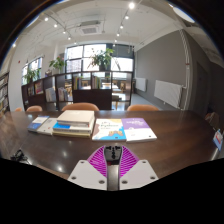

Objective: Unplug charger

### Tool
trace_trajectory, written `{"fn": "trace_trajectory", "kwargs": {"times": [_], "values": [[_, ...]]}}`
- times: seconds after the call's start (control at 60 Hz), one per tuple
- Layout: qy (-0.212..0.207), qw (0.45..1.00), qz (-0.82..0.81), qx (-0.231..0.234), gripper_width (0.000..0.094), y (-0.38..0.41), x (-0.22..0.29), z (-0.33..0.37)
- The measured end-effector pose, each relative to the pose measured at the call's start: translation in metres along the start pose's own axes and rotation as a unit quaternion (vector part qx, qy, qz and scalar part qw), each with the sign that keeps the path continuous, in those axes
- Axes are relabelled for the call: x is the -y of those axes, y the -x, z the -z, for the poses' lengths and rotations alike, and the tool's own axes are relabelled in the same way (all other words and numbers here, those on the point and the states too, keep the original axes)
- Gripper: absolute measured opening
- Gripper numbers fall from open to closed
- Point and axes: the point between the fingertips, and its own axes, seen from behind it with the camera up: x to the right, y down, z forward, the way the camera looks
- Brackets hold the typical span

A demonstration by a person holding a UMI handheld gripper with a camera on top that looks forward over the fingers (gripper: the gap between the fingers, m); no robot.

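No charger can be made out; only a dark cable (14, 154) is seen at the table's near edge, off to the left of the gripper (113, 157). The purple pads (100, 158) are seen drawn close together with nothing held between them. Bare dark wood of the table (170, 145) lies open just ahead of the fingers and to their right. Further on, books are laid out: a stack (72, 123) to the left, two colourful booklets (122, 129) beyond the fingers. Chairs (82, 106) are ranged along the far edge. Beyond them, large windows (95, 58), a potted plant (102, 60) and a wall radiator (168, 93) are seen.
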Motion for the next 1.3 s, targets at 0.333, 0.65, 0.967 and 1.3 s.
{"fn": "trace_trajectory", "kwargs": {"times": [0.333,0.65,0.967,1.3], "values": [[0.101,0.994,0.005,0.031,0.0189,0.017,-0.154,-0.032],[0.099,0.995,0.02,0.017,0.0717,0.026,-0.115,0.01],[0.009,1.0,0.03,0.003,0.0754,0.076,0.014,0.171],[0.02,0.999,0.017,0.031,0.0753,0.142,-0.03,0.274]]}}
